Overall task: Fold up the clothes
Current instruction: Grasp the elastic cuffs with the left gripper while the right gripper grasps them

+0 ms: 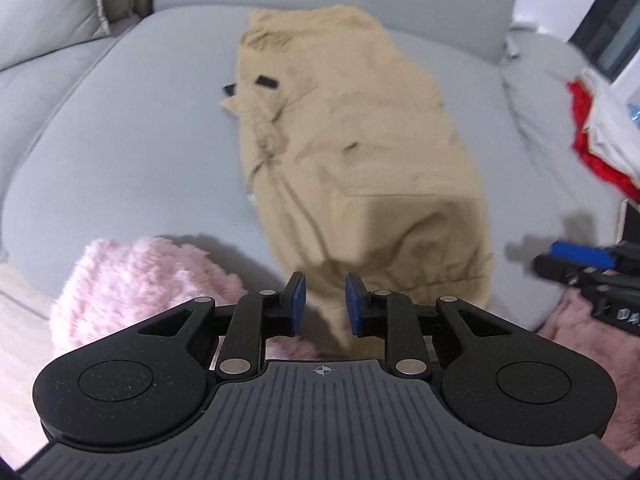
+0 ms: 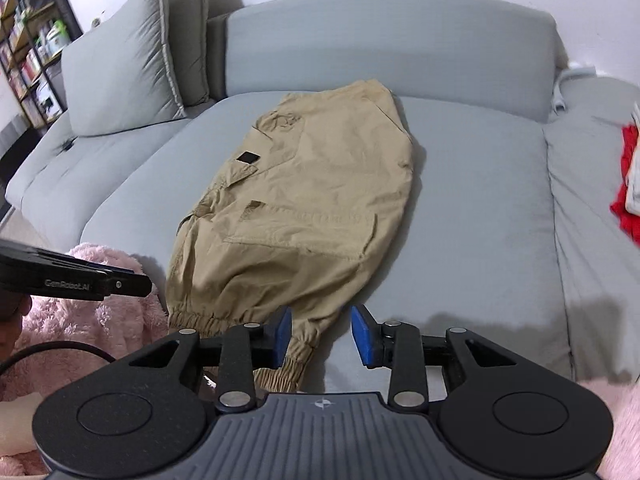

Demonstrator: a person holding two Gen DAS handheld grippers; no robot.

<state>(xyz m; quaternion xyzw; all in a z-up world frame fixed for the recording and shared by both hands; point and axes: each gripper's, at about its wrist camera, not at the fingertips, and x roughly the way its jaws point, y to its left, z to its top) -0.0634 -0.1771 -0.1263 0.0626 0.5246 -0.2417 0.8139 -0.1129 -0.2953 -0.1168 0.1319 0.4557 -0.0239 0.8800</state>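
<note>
Tan cargo trousers [image 1: 352,152] lie folded lengthwise on the grey sofa seat [image 1: 140,140], with the elastic cuffs at the near end. My left gripper [image 1: 325,304] hovers over the cuff end, blue pads apart, and the cloth lies below the gap without being pinched. In the right wrist view the trousers [image 2: 304,200] run away from me. My right gripper [image 2: 320,332] stands open over the near cuff [image 2: 288,364] and the bare seat [image 2: 480,200]. Each gripper shows in the other's view: the right gripper [image 1: 548,258] at the right edge, the left gripper [image 2: 146,284] at the left, above pink fluff.
A pink fluffy blanket [image 1: 140,280] [image 2: 100,320] lies along the sofa's front edge on both sides. Red and white clothes [image 1: 592,140] [image 2: 628,200] are piled on the right seat. Grey cushions [image 2: 120,72] lean at the back left, and a shelf [image 2: 24,60] stands beyond them.
</note>
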